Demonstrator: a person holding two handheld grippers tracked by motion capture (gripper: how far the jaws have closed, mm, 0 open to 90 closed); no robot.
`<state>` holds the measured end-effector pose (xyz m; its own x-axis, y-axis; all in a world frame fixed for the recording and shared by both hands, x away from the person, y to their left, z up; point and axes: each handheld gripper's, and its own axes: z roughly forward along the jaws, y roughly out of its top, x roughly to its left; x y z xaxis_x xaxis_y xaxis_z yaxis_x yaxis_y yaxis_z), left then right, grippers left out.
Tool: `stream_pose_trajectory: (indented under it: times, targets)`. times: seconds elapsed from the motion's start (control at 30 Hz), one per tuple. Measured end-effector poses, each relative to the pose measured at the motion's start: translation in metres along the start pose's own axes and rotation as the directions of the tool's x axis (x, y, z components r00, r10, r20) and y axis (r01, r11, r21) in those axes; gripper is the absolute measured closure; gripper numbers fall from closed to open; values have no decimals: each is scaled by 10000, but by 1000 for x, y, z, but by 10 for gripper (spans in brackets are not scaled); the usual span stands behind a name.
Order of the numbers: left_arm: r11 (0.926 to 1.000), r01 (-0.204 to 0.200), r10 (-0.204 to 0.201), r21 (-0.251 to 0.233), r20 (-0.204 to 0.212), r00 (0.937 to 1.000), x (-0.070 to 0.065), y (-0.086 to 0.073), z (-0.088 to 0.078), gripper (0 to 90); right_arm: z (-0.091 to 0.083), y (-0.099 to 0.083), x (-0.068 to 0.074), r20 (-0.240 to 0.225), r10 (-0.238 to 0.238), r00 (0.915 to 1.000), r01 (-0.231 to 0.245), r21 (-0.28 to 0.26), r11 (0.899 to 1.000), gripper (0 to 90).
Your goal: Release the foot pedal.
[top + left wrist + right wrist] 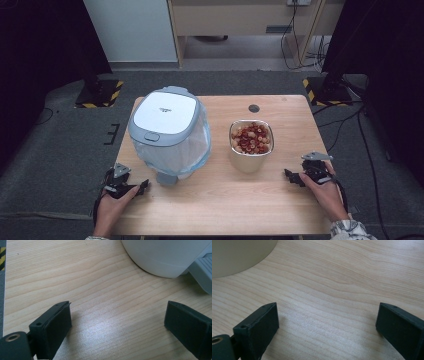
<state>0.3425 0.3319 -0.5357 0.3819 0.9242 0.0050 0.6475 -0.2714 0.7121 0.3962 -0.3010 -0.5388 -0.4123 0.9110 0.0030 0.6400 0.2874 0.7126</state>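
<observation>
- Two hand-held grippers sit low at the near edge of the wooden tabletop (220, 200), one in each of my hands.
- My left hand-held gripper (142, 187) is at the near left corner; jaws stand wide apart with bare wood between them, nothing held.
- My right hand-held gripper (292, 176) is at the near right; jaws likewise wide apart, nothing held.
- White lidded bin (167, 131) with a clear liner bag stands left of centre, its grey pedal (166, 179) facing me. In the left gripper view its rounded base (165, 257) is just ahead and to the right.
- Metal bowl (251, 145) of red and pale round pieces (251, 137) stands right of centre, near the bin but apart from it.
- Right gripper view: the bowl's wall (239, 255) at upper left, clear of the jaws.
</observation>
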Motion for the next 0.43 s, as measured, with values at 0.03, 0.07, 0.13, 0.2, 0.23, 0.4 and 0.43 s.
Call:
stream_pose_trajectory:
  times: [0.03,0.07,0.13,0.2,0.23,0.4,0.43]
  targets:
    - [10000,-9,9,2,6,10000,0,0,0,58,0,-1,1,10,-44,10000,44,-12,10000,47]
    - [10000,-34,34,18,27,10000,0,0,0,55,-3,-3,5,-106,-94,9999,94,24,10000,44]
    - [10000,-48,48,27,35,10000,0,0,0,51,-4,-4,7,-202,-165,9997,166,31,9999,39]
    - [10000,-49,49,41,41,10000,0,0,1,45,-7,-7,13,-340,-295,9990,297,49,9995,33]
    - [10000,-49,49,41,41,10000,0,0,1,42,-7,-7,13,-340,-295,9990,297,49,9995,33]
    - [10000,-42,41,59,75,10000,-1,1,1,33,-7,-7,17,-377,-274,9989,278,106,9996,14]
    - [10000,-34,33,63,90,10000,-1,1,1,33,-7,-7,17,-389,-261,9989,266,128,9996,10]
